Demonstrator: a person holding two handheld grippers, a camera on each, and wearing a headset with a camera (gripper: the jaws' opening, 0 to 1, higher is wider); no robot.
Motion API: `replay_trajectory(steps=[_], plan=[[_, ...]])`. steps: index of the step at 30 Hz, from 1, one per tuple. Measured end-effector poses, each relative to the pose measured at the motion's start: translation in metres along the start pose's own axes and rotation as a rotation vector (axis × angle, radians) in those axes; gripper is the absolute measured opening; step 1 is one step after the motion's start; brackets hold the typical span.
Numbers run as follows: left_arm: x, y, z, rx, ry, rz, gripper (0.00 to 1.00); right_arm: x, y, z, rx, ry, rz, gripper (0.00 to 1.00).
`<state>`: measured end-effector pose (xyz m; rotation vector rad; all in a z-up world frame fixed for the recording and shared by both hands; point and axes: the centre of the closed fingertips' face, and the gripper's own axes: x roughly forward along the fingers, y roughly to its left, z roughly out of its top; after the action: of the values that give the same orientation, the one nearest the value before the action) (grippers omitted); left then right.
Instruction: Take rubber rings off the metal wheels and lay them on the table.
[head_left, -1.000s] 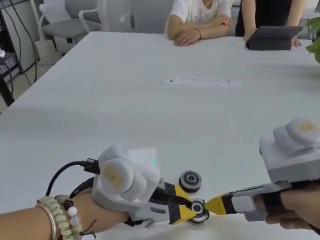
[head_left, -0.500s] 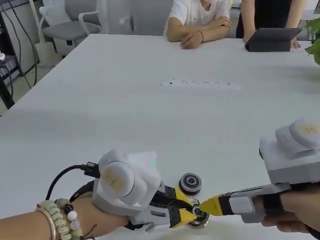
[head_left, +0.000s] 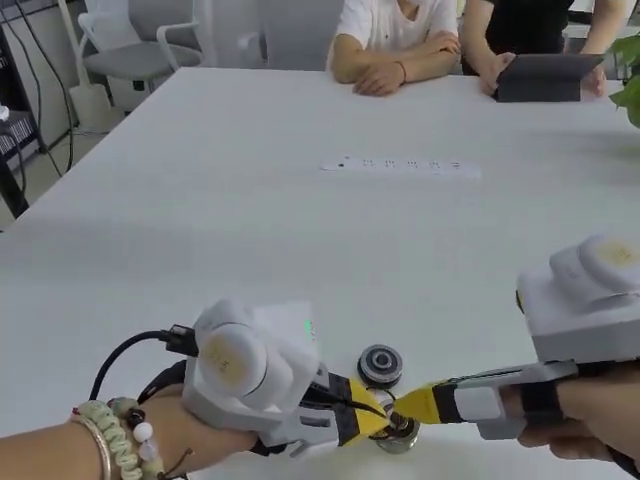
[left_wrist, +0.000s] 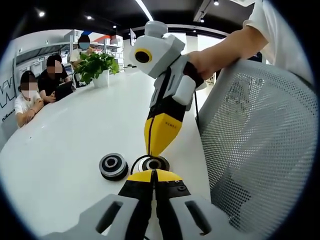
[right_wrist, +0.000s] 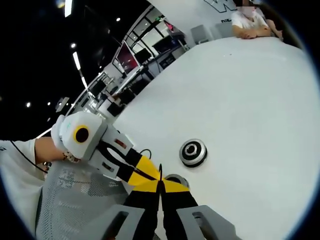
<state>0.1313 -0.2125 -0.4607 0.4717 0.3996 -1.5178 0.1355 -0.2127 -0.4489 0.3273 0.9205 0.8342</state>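
meeting at 1 round metal wheel (left_wrist: 155, 164), left gripper (left_wrist: 154, 173) and right gripper (right_wrist: 160, 183) are each pressed closed.

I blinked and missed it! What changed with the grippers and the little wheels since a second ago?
The left gripper and right gripper, fingers pinched shut at the near metal wheel, drew it slightly toward the person. Nothing was let go. The other metal wheel, the power strip and the table stayed put.
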Motion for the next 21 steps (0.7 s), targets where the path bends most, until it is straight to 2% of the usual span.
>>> replay_trajectory(steps=[8, 17, 21], plan=[[0.0003, -0.0024, 0.0002, -0.019, -0.005, -0.011, 0.00, -0.0021, -0.0044, 0.0006, 0.025, -0.011, -0.018, 0.00], [0.0002, -0.0073, 0.0006, 0.013, 0.017, -0.035, 0.01, -0.0030, -0.0036, 0.0007, 0.023, -0.015, -0.022, 0.00], [-0.0008, -0.0074, 0.0005, -0.022, 0.008, -0.046, 0.06, -0.0040, -0.0050, 0.0017, 0.029, -0.021, -0.024, 0.00]])
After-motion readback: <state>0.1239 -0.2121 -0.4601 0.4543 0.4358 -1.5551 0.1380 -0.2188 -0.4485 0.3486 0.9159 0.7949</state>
